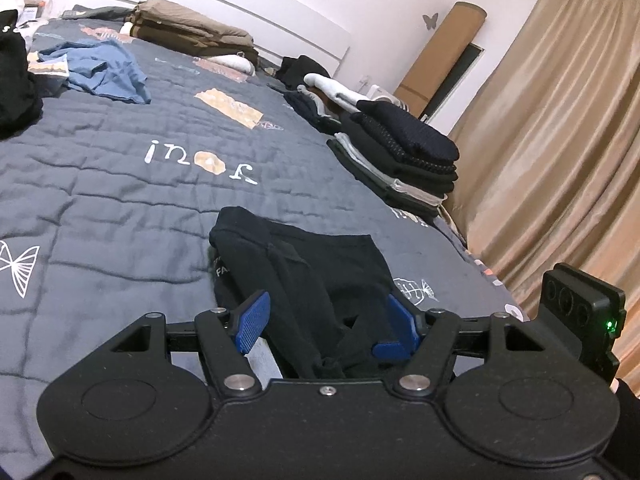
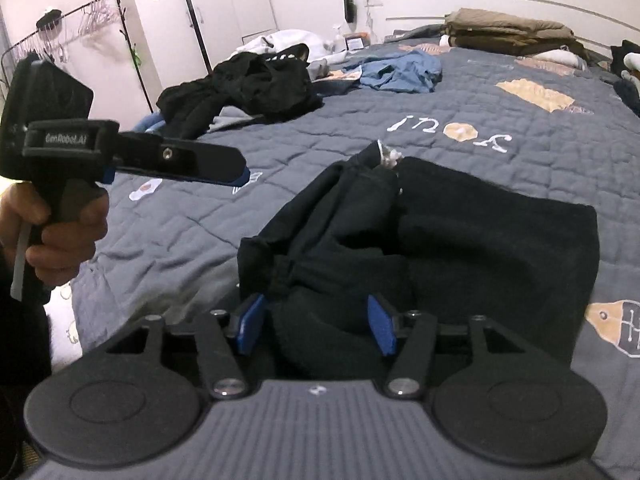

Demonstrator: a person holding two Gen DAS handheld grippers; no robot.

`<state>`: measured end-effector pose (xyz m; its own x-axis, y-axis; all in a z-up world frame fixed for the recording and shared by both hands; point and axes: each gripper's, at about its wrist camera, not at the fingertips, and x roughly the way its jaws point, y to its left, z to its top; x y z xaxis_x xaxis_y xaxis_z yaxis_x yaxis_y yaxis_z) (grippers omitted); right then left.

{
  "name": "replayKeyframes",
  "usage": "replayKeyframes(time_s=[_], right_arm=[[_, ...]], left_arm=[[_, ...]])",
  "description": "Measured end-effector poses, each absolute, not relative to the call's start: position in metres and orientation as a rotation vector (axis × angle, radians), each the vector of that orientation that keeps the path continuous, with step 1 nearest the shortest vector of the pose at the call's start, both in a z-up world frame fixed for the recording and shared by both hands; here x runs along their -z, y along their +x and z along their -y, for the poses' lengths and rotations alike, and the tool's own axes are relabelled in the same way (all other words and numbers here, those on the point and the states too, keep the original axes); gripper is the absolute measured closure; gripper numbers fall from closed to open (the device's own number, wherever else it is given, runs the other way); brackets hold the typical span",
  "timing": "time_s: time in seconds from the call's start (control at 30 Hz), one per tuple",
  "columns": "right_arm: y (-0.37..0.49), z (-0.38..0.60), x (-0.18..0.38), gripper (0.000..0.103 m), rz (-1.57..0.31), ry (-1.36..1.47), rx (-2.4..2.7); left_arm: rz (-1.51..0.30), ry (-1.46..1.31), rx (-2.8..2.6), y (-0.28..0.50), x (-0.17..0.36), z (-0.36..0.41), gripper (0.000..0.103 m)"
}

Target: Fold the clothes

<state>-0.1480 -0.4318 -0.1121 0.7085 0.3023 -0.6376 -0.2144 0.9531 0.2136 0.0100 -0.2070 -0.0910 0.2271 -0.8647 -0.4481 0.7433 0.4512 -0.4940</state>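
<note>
Right gripper [image 2: 316, 324], jaws apart with blue pads clear of the cloth and nothing pinched between them, poised just over the near edge of the black garment [image 2: 460, 240]. Left gripper [image 1: 328, 324], likewise parted and empty, hangs just above the same garment [image 1: 296, 268]; in the right wrist view it appears side-on [image 2: 240, 174], carried in the person's hand [image 2: 60, 232]. The garment lies partly folded and bunched on the grey quilted bedspread [image 2: 480, 128], near the bed's foot, one cuffed end turned toward the headboard. The step in hand is judged to be a re-grip between folds: each gripper should take a corner or doubled edge, catching every layer, then draw the cloth taut before laying it over, so that the bunched middle flattens rather than creases. Farther out, a stack of folded clothes [image 1: 404, 156] sits along the curtain-side edge, apparently the destination. A blue shirt [image 2: 400, 70] and a black heap [image 2: 248, 88] lie unfolded well apart, and brown bedding [image 2: 512, 34] rests by the headboard. Nothing lies between garment and stack.
</note>
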Motion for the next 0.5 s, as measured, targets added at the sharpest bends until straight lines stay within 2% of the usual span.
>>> replayKeyframes(time_s=[0.1,0.17,0.2,0.23,0.27,0.33,0.5], right_arm=[[-0.147,0.423,0.115,0.047,-0.737,0.072,-0.295],[-0.147,0.418,0.116,0.051,-0.735,0.023,-0.305],[-0.147,0.417,0.117,0.058,-0.737,0.011,-0.305],[-0.147,0.419,0.116,0.070,-0.740,0.024,-0.305],[-0.146,0.422,0.115,0.074,-0.743,0.039,-0.306],[-0.146,0.429,0.109,0.096,-0.728,0.063,-0.281],[-0.152,0.453,0.094,0.098,-0.659,0.158,-0.218]], left_arm=[[-0.751,-0.193,1.110,0.011,0.092,0.206,0.039],[-0.753,-0.197,1.107,0.012,0.091,0.207,0.039],[-0.754,-0.196,1.106,0.012,0.091,0.207,0.039],[-0.754,-0.195,1.104,0.012,0.091,0.207,0.039],[-0.755,-0.194,1.103,0.012,0.092,0.207,0.039],[-0.756,-0.194,1.105,0.012,0.092,0.207,0.039],[-0.758,-0.195,1.103,0.014,0.092,0.207,0.039]])
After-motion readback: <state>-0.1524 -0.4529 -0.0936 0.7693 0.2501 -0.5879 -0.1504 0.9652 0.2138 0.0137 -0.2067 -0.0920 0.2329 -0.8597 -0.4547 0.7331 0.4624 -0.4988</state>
